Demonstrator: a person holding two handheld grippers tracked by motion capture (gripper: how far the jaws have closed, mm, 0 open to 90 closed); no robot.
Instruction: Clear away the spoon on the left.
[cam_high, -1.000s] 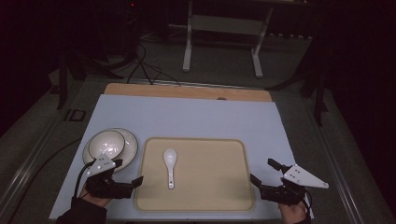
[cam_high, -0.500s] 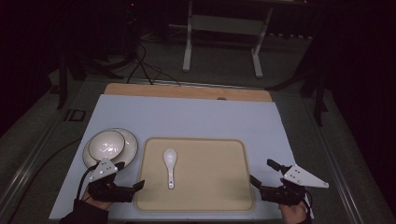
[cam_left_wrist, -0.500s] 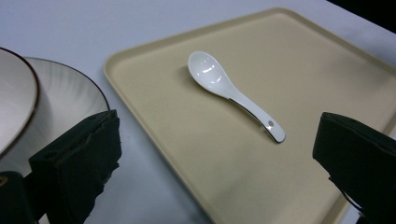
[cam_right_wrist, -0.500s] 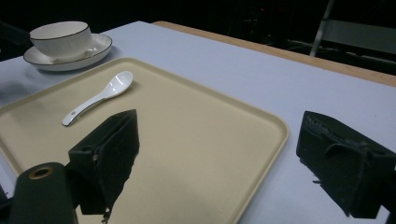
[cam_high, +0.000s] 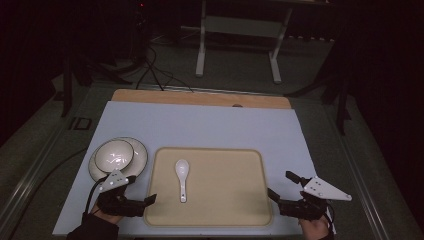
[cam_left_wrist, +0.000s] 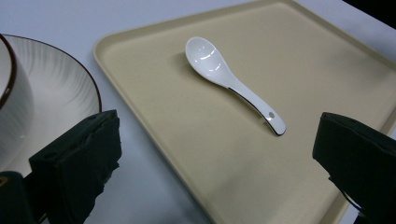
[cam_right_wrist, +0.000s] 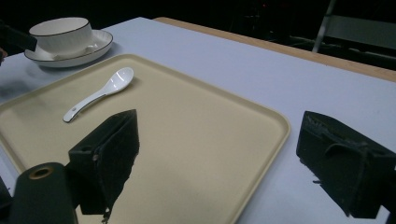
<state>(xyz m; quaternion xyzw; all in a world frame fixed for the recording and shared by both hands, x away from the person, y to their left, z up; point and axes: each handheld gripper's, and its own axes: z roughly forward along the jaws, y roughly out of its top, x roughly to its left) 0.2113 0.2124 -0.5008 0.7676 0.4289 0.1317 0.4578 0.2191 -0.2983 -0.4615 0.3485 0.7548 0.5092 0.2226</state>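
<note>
High view: left gripper (cam_high: 145, 196) sits at the near-left corner of the beige tray (cam_high: 210, 215), jaws spread, one jaw tip touching or just over the tray's left rim, nothing between them. A grey plate tops it, and a hand (cam_high: 107, 212) holds it from the near edge of the tabletop (cam_high: 200, 125). Right gripper (cam_high: 281, 190) at the tray's near-right corner, jaws also spread and empty, one tip by the tray's right rim, the other out over the bare tabletop. White ceramic soup spoon (cam_high: 181, 177) lies flat on the tray, left of its middle, bowl toward the far edge, handle toward the near edge. White bowl (cam_high: 115, 154) sits on a white plate (cam_high: 141, 159) just beside the tray's far-left corner, close to the left gripper.

Left gripper view: jaws wide apart, holding nothing. Spoon (cam_left_wrist: 231, 84) lies between and beyond them on the tray (cam_left_wrist: 187, 154), bowl up, dark edge line and a small hole at the handle end. Ribbed plate (cam_left_wrist: 70, 88) with a dark rim is at left, apart from the tray rim.

Right gripper view: jaws wide apart, empty; one over the tray (cam_right_wrist: 187, 140), the other over the tabletop (cam_right_wrist: 261, 74) past the tray's rim. Spoon (cam_right_wrist: 99, 94) is well beyond them toward the tray's far side. Bowl (cam_right_wrist: 61, 33) on its plate (cam_right_wrist: 93, 52) stands past the tray corner.
</note>
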